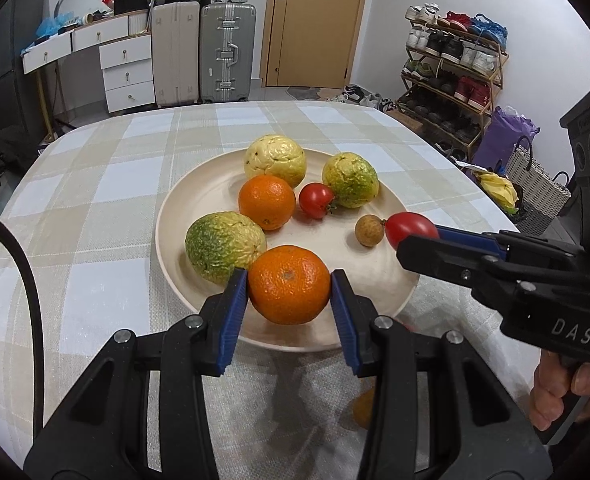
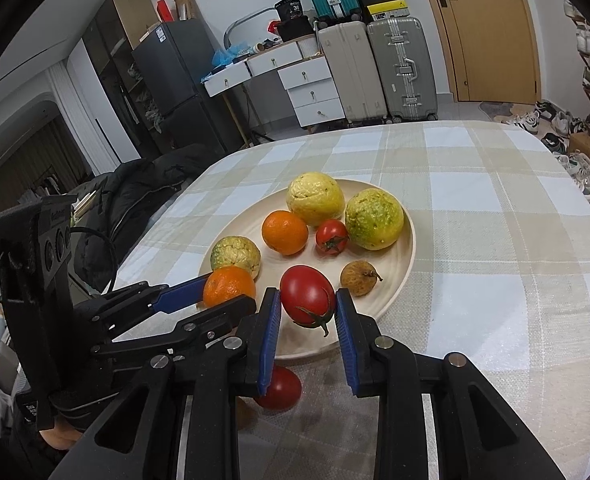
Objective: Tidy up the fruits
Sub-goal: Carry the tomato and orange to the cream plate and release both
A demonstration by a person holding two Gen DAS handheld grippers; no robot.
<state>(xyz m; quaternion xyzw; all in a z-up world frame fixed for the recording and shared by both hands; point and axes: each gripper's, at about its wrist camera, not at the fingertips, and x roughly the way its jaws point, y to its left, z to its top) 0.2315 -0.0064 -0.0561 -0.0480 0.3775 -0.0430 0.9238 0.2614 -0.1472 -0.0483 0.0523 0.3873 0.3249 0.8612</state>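
Blue-padded jaws of the left gripper (image 1: 289, 280) clamp an orange (image 1: 289, 284) just above the plate's (image 1: 199, 196) near rim. Beside it, the right gripper (image 2: 308, 300) grips a tomato (image 2: 307, 295) over the same near edge; both need only lowering.
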